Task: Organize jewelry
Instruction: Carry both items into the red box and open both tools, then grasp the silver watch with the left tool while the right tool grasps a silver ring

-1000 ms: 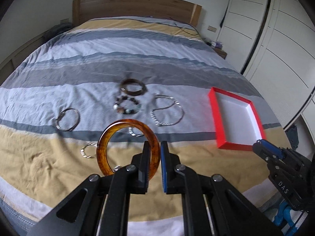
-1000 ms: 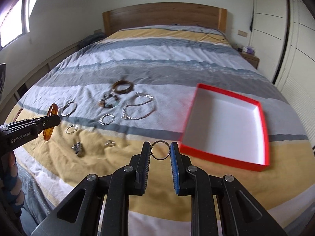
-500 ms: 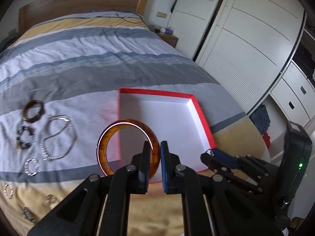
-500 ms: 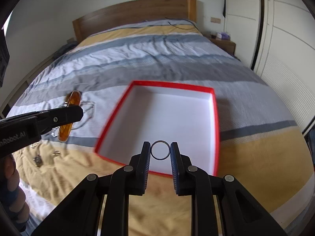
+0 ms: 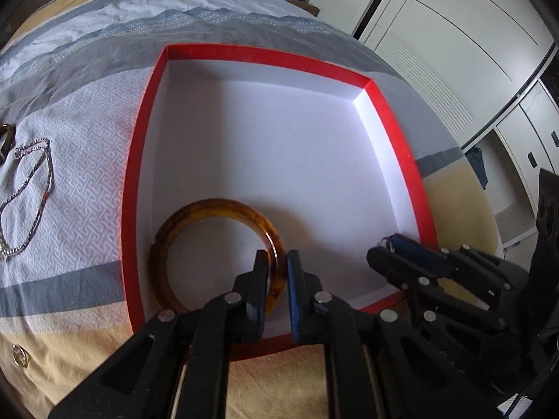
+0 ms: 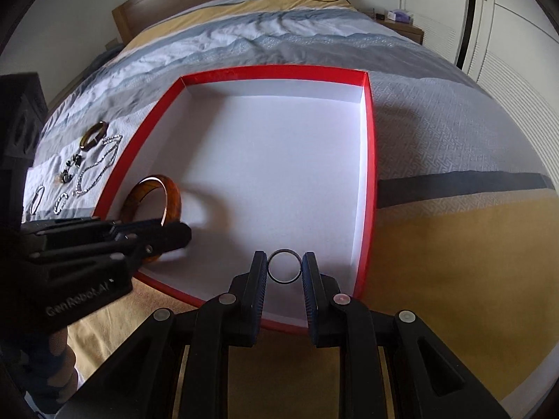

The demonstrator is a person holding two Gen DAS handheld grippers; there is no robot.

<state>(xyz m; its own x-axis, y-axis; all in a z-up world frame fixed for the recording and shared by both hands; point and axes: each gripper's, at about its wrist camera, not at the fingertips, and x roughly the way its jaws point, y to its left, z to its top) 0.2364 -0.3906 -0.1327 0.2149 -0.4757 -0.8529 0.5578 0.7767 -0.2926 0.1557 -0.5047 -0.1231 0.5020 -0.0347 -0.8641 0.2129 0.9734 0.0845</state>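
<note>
A red box with a white inside [image 5: 134,188] [image 6: 371,160] lies on the bed. My left gripper [image 5: 277,269] is shut on an amber bangle [image 5: 195,216], low inside the box near its front left corner; the bangle also shows in the right wrist view [image 6: 171,195], tilted against the box floor. My right gripper [image 6: 284,271] is shut on a small dark ring [image 6: 284,261] and holds it over the box's front edge. The right gripper shows at the right of the left wrist view [image 5: 394,248].
On the striped bedspread left of the box lie a silver chain necklace [image 5: 31,181] [image 6: 101,164], a brown bracelet [image 6: 92,136], a beaded bracelet [image 6: 71,166] and small rings [image 5: 20,356]. White wardrobe doors [image 5: 454,45] stand to the right of the bed.
Both grippers moved forward and down over the red box. The amber bangle has gone from the air to low inside the box. The ring stays held.
</note>
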